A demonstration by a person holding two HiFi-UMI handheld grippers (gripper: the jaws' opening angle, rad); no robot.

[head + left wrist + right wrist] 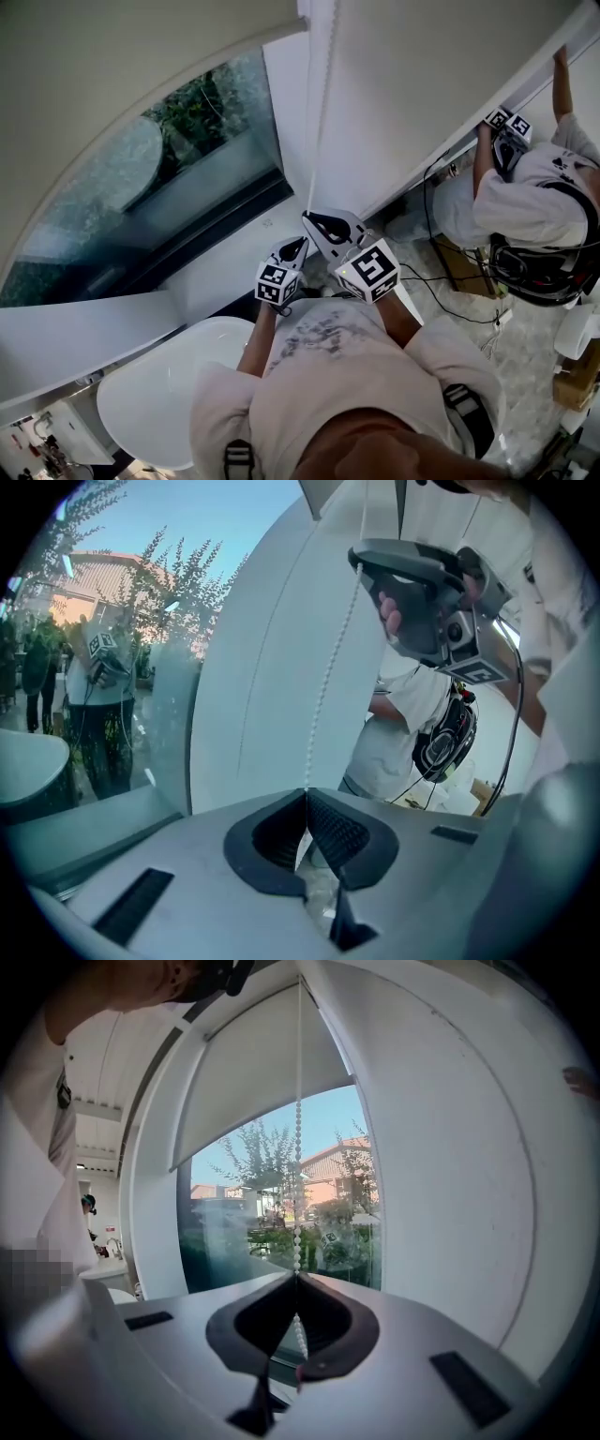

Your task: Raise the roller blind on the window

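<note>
A pale roller blind [253, 1072] covers the upper part of the window [281, 1213]; in the head view the roller blind [103, 66] hangs above the glass. A white bead chain [323, 103] drops beside the frame. My right gripper [307, 217] is shut on the bead chain [298, 1147], which runs straight up from its closed jaws [297, 1274]. Just below it, my left gripper [298, 246] is shut on the same bead chain [328, 677], the chain entering at its jaw tips [306, 791]. The right gripper [359, 566] shows above in the left gripper view.
A white bathtub [159, 394] stands below left. The white wall panel [422, 84] runs along the right of the window. Another person [534, 197] stands at the right holding a gripper [506, 127] up to the wall, with cables [450, 281] and cardboard boxes [464, 267] on the floor.
</note>
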